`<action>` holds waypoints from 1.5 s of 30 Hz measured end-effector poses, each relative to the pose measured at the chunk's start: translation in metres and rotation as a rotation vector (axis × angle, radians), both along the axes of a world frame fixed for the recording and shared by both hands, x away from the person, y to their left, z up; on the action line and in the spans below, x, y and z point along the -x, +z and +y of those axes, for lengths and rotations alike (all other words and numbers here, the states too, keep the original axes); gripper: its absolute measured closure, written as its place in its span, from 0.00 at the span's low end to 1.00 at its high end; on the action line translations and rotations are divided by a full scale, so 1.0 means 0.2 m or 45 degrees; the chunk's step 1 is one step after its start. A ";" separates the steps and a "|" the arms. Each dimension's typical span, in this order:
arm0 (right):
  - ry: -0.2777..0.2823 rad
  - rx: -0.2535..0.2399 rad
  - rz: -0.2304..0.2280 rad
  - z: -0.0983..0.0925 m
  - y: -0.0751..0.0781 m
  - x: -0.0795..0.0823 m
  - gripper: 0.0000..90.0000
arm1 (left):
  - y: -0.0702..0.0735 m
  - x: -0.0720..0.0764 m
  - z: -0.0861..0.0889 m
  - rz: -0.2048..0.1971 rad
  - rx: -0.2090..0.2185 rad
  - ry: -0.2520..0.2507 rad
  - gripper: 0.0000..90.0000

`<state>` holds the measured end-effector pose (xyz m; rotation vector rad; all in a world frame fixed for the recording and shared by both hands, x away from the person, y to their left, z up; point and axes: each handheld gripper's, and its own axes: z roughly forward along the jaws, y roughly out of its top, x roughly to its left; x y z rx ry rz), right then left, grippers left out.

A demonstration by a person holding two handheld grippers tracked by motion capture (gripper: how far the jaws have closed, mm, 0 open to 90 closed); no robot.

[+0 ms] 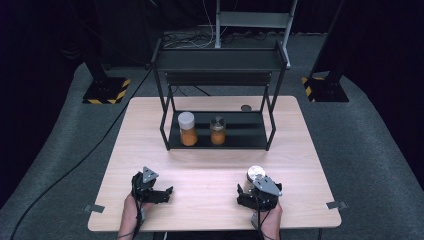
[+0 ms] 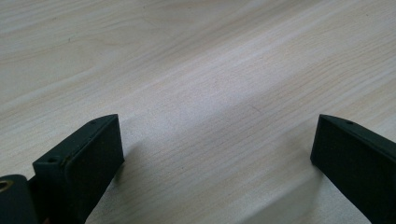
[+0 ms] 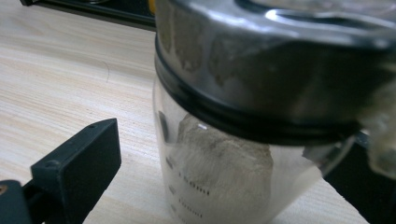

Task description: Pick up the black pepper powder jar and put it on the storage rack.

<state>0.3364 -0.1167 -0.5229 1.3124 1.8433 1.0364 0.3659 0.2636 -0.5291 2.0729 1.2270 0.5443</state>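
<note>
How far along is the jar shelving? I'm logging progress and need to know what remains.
Two orange-filled jars, a white-lidded one and a metal-lidded one, already stand on the black metal rack's lower shelf. The right gripper has its jaws open around the metal-lidded glass jar of pale powder, not yet clamped. That jar likely goes on the rack next. The left gripper is open over the wooden table.

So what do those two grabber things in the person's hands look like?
Both grippers, left and right, are black, each with two flat, blocky jaws. A grey three-cornered plate sits on top of each, and a dark cable trails back past each hand.
</note>
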 end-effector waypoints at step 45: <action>-0.022 -0.051 -0.004 -0.02 0.00 0.00 0.33 | 0.00 0.00 0.00 0.011 0.006 -0.002 0.02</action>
